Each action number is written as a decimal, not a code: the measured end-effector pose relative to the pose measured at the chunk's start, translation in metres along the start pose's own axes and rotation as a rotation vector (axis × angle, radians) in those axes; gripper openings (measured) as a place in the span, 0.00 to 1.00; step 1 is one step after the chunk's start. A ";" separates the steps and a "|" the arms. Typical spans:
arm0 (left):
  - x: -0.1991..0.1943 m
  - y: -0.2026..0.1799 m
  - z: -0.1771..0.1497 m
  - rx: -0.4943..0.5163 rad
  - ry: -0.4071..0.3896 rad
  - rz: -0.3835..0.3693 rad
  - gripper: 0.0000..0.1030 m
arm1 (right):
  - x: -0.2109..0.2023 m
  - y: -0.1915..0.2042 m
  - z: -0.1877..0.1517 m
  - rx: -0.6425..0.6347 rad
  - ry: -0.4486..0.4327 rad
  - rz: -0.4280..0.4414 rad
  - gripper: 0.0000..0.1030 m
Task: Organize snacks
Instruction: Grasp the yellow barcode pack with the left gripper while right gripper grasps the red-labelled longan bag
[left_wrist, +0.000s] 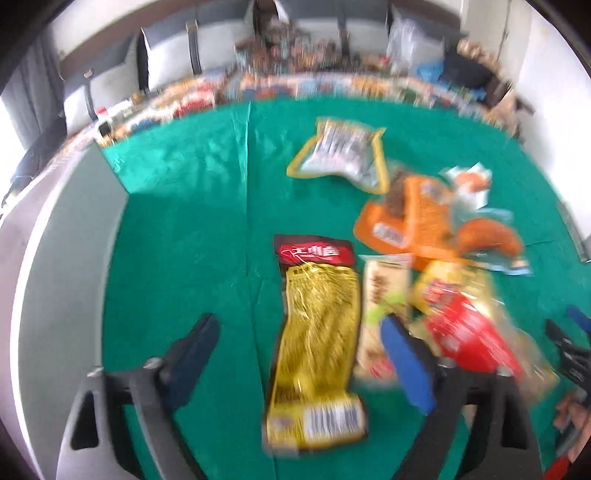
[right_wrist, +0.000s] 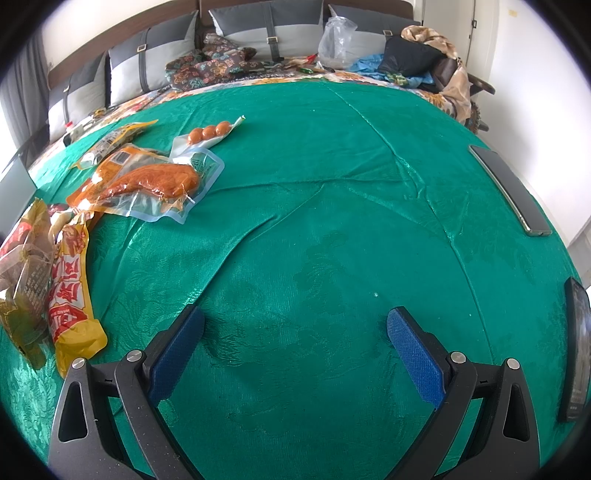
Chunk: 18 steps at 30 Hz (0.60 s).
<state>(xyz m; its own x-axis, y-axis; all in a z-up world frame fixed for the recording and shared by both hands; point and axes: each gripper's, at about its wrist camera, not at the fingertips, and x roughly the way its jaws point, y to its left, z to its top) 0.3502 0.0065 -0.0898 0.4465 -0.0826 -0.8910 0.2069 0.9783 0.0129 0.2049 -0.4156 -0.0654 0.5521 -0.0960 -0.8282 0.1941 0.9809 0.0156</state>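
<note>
On my left side, the left gripper (left_wrist: 299, 343) stands with its jaws spread wide and holding nothing, poised over the green cloth (left_wrist: 184, 221) that covers the bed. The long yellow packet (left_wrist: 317, 354) lies directly between and ahead of those jaws, its long axis running away from me, dark red header at the far end and barcode at the near end; the view is motion-blurred, so I cannot tell whether a pad touches it. Just to its right lies a narrow pale packet (left_wrist: 384, 314), roughly parallel, and beside that a red-and-yellow bag (left_wrist: 469, 325). Farther off sit an orange pouch (left_wrist: 410, 218), a clear pack holding a sausage-like piece (left_wrist: 491, 236), and a yellow-bordered sachet (left_wrist: 343, 155) lying apart at the back. Moving right, the right gripper (right_wrist: 295, 325) also has its jaws fully apart and empty, over bare cloth, with the whole pile well off to its left; a skewer pack of orange balls (right_wrist: 208, 133) lies at the heap's far edge. I judge the left arm clearly nearer the yellow packet, and a grasp across its width suits the present alignment. I see no tray, box or basket for sorting; only a clear plastic bag (right_wrist: 338, 40) stands at the headboard, contents indistinct.
</note>
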 end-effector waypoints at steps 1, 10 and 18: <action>0.015 0.002 0.003 -0.015 0.045 0.011 0.64 | 0.000 0.000 0.000 0.000 0.000 0.000 0.98; 0.012 -0.005 -0.032 0.062 0.002 -0.044 0.50 | 0.000 0.000 0.000 -0.001 0.000 -0.001 0.98; -0.044 0.000 -0.134 0.068 0.046 -0.046 0.50 | 0.000 0.000 0.000 0.000 0.000 0.000 0.98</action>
<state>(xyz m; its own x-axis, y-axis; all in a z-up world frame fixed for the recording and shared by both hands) 0.2135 0.0359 -0.1116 0.3950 -0.1166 -0.9112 0.2855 0.9584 0.0012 0.2048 -0.4160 -0.0652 0.5524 -0.0964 -0.8280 0.1938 0.9809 0.0151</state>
